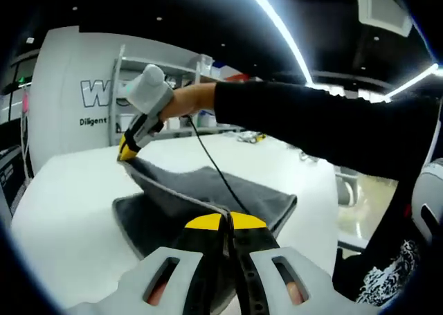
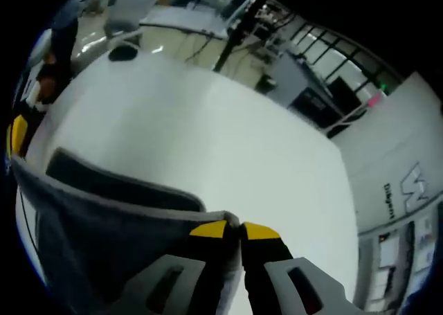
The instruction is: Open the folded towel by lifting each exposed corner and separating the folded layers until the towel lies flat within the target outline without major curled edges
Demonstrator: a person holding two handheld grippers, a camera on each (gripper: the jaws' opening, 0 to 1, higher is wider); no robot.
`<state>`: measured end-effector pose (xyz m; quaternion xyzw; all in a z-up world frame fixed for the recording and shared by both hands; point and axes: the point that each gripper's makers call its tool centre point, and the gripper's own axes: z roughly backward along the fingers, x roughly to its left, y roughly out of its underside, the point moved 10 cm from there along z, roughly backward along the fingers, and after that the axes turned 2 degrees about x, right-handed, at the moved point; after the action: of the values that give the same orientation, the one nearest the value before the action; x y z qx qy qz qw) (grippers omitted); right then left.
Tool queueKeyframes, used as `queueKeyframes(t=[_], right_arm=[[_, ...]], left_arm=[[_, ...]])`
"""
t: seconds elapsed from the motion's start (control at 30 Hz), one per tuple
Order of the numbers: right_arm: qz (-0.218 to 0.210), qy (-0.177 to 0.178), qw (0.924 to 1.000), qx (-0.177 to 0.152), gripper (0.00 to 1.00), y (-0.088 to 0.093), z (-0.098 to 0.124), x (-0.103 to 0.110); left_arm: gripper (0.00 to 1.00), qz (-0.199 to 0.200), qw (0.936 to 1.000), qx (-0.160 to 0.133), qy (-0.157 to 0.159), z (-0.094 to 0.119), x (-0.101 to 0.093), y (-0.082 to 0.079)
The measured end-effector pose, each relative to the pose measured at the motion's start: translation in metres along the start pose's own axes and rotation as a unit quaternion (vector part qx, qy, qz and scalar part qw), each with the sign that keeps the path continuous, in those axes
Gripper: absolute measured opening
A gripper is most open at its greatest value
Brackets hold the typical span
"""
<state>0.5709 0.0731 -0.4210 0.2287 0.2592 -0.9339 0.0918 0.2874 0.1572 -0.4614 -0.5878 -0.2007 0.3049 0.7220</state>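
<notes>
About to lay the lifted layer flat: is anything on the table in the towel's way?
Nothing visible. Both grippers, left and right, are shut on the grey towel, and the white table beyond it is bare.

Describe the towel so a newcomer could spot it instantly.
Look at the big white table. On it lies the dark grey towel, one layer lifted off the surface, its edge pinched between the left gripper and right gripper. It is the table's one dark cloth.

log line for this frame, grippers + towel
left gripper: shut on towel edge | right gripper: shut on towel edge | grey towel: top layer lifted between both, lower layer on white table | not yet flat
</notes>
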Motion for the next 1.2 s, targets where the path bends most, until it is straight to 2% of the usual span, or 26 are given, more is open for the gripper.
queueKeyframes(t=[0.37,1.2], right_arm=[[-0.008,0.032,0.9995,-0.001,0.03,0.011,0.032,-0.007],[-0.032,0.068,0.9969,0.025,0.03,0.049,0.068,-0.001]], left_arm=[[0.0,-0.022,0.999,-0.026,0.028,-0.015,-0.011,-0.028],[0.0,-0.039,0.9943,-0.04,0.091,-0.058,-0.036,-0.054]])
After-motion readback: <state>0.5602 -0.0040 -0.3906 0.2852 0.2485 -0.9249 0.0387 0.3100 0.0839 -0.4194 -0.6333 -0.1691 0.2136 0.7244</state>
